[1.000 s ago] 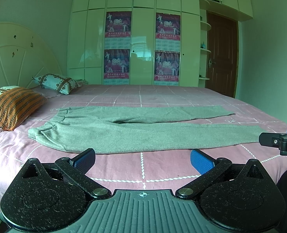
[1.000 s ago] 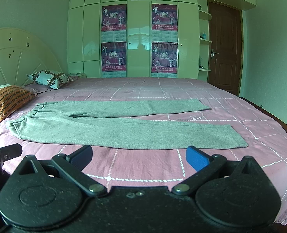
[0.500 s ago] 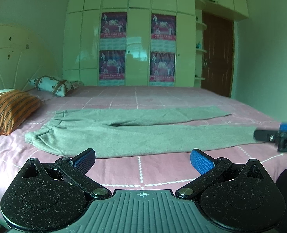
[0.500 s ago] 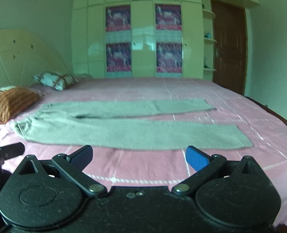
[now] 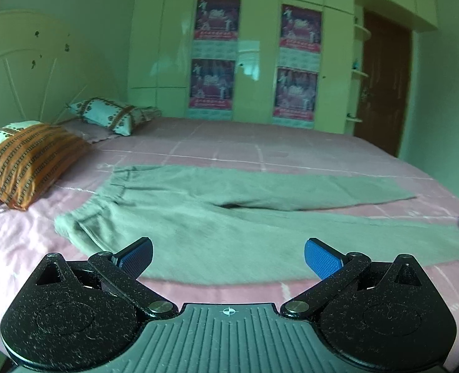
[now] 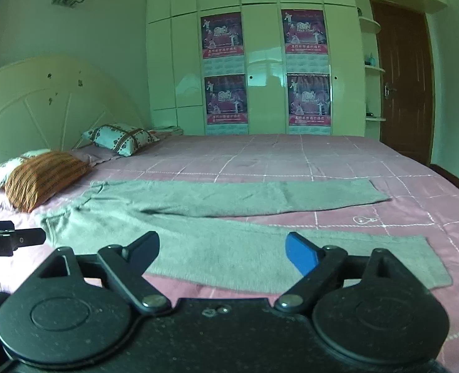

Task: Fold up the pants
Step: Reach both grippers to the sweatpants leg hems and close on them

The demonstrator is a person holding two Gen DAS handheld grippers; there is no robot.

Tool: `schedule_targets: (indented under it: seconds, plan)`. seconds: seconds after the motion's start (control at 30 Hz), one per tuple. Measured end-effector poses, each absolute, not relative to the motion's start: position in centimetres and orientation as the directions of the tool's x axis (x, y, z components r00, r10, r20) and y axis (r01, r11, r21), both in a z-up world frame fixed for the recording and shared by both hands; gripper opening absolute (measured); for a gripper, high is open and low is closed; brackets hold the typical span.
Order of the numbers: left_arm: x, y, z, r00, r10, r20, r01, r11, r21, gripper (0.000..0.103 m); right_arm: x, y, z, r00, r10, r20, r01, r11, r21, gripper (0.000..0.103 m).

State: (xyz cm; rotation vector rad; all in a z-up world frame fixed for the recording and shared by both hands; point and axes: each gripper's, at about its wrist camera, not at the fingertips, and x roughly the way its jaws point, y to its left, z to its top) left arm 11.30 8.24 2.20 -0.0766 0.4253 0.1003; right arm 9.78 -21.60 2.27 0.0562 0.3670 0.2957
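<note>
Grey pants (image 6: 229,233) spread flat on the pink bed (image 6: 338,161), waistband toward the orange pillow (image 6: 46,180), both legs extended rightward and slightly apart. Left tongs (image 5: 227,256) wide above the near leg, nothing between them. Right tongs (image 6: 223,250) closing, still apart, empty above the same leg.

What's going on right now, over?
Left gripper open, empty; right gripper empty, jaws closing. Grey pants flat on pink bedspread, legs apart, unfolded. Orange pillow beside waistband, nothing blocking.
</note>
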Motion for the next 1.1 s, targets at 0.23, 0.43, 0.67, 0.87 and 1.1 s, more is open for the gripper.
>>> schedule_targets:
  seconds: [0.23, 0.43, 0.67, 0.87, 1.1]
  plan:
    - [18.8, 15.2, 2.9, 0.871, 0.152, -0.467, -0.199, 0.979, -0.053, 0.103, 17.5, -19.9, 2.5, 0.840, 0.332, -0.429, -0.324, 0.941, 0.096, 0.080]
    - [26.6, 22.1, 2.6, 0.839, 0.182, -0.513, -0.212, 0.977, -0.001, 0.075, 25.9, -17.3, 2.6, 0.799, 0.357, -0.484, -0.373, 0.925, 0.067, 0.057]
    - [38.6, 30.4, 0.7, 0.786, 0.195, -0.587, -0.180, 0.980, 0.084, 0.072, 37.4, -13.3, 1.7, 0.763, 0.371, -0.530, -0.444, 0.896, -0.013, 0.043]
    - [45.9, 33.8, -3.5, 0.752, 0.144, -0.644, -0.153, 0.987, 0.042, 0.072, 47.5, -9.1, -1.2, 0.712, 0.364, -0.601, -0.506, 0.859, -0.078, 0.032]
    - [52.8, 36.1, -6.8, 0.702, 0.097, -0.706, -0.102, 0.994, 0.036, 0.072, 55.2, -5.7, -5.1, 0.658, 0.374, -0.654, -0.603, 0.782, -0.158, 0.032]
